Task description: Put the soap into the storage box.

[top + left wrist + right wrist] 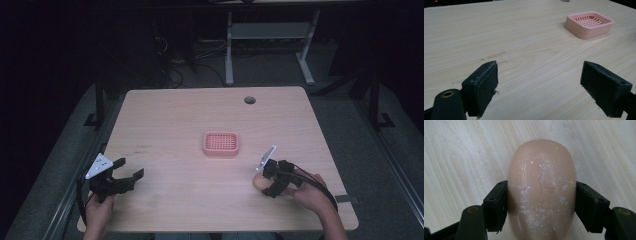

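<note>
A peach-coloured oval bar of soap (541, 187) lies on the wooden table (175, 115), scratched and flecked white. My right gripper (541, 202) has both jaws pressed against the soap's sides. In the high view the soap (259, 182) peeks out left of the right gripper (269, 181) near the table's front right. A pink slatted soap dish (221, 143) sits at the table's middle; the left gripper view shows this dish (589, 23) at upper right. My left gripper (129, 171) hovers near the front left edge, jaws wide apart over bare wood (539, 82).
A round cable hole (249, 100) sits near the table's far edge. Dark floor, cables and white desk legs (229, 50) lie beyond the table. Faint scuff marks (495, 56) mark the wood ahead of the left gripper.
</note>
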Demonstrator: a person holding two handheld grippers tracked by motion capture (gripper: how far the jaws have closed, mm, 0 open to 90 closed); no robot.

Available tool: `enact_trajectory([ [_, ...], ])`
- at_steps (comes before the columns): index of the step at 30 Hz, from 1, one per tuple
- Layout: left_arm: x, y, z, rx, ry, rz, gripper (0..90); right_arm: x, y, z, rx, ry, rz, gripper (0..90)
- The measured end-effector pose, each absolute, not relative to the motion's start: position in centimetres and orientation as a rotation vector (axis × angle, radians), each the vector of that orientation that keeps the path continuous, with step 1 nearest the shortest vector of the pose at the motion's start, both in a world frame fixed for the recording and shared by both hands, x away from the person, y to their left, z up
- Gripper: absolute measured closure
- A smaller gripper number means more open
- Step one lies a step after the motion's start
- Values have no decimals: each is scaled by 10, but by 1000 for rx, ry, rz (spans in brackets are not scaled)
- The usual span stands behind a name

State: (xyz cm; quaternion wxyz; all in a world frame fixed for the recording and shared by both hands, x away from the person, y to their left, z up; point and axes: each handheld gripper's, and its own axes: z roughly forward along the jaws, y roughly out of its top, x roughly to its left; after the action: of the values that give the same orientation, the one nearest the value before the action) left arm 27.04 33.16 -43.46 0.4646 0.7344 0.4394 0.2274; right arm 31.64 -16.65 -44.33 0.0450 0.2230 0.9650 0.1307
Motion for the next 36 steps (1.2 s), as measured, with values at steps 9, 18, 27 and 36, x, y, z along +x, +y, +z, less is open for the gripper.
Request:
enact_trajectory([
  [9,270,332,-434,1804,1078,562,143,313,-163,-433,641,2940,461,321],
  [18,270,331,-434,1804,1077,562,143,317,-153,-421,585,2921,469,321],
  [27,270,330,-434,1801,1075,564,143,324,-151,-416,574,2919,504,321],
  [36,270,329,-434,1806,1064,563,143,337,-150,-411,581,2922,540,321],
])
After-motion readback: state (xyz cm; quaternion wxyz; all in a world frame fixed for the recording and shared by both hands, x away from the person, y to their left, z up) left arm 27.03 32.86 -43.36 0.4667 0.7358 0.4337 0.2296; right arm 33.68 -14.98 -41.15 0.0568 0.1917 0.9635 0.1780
